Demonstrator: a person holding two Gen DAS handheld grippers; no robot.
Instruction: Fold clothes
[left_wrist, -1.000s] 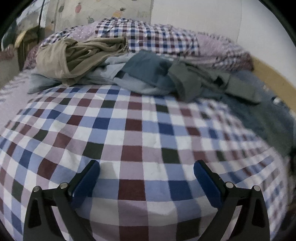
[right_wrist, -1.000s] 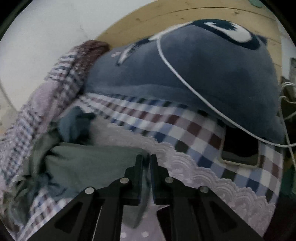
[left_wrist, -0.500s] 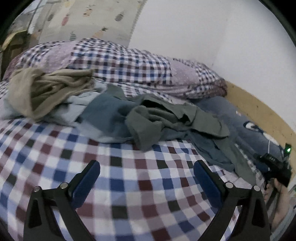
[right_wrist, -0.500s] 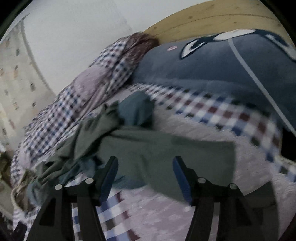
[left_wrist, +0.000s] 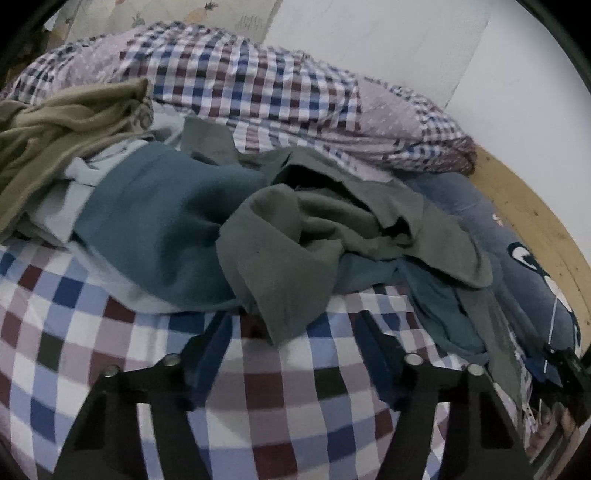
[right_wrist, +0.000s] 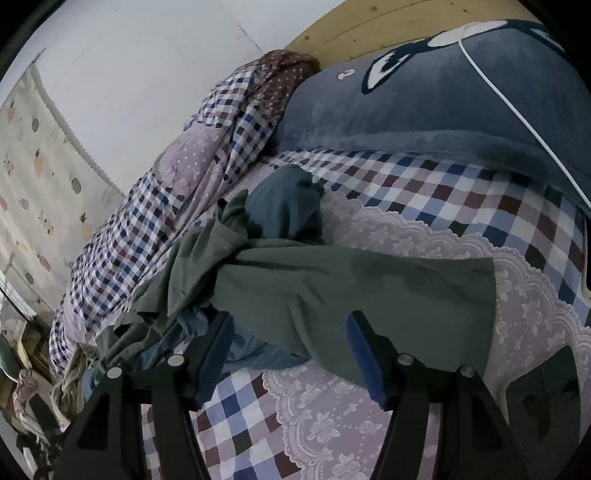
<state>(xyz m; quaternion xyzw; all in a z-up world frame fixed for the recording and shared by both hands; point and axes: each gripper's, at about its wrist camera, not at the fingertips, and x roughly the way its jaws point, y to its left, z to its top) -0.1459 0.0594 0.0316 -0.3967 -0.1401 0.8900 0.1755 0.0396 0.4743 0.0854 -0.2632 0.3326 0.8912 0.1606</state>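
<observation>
Both jaws wide, empty: my left gripper (left_wrist: 291, 343) faces the grey-green garment (left_wrist: 295, 251) at twelve o'clock in the pile; my right gripper (right_wrist: 288, 343) straddles its flat end. I'd pinch one layer only, near the hem, avoiding the teal garment (left_wrist: 162, 221)

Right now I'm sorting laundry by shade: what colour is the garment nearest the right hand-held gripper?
Dull grey-green garment, plain; the right wrist view shows it best.

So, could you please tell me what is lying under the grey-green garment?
A teal garment shows beneath the grey-green garment, with the checked bedsheet below both. How far the teal one extends underneath is hidden by the pile.
</observation>
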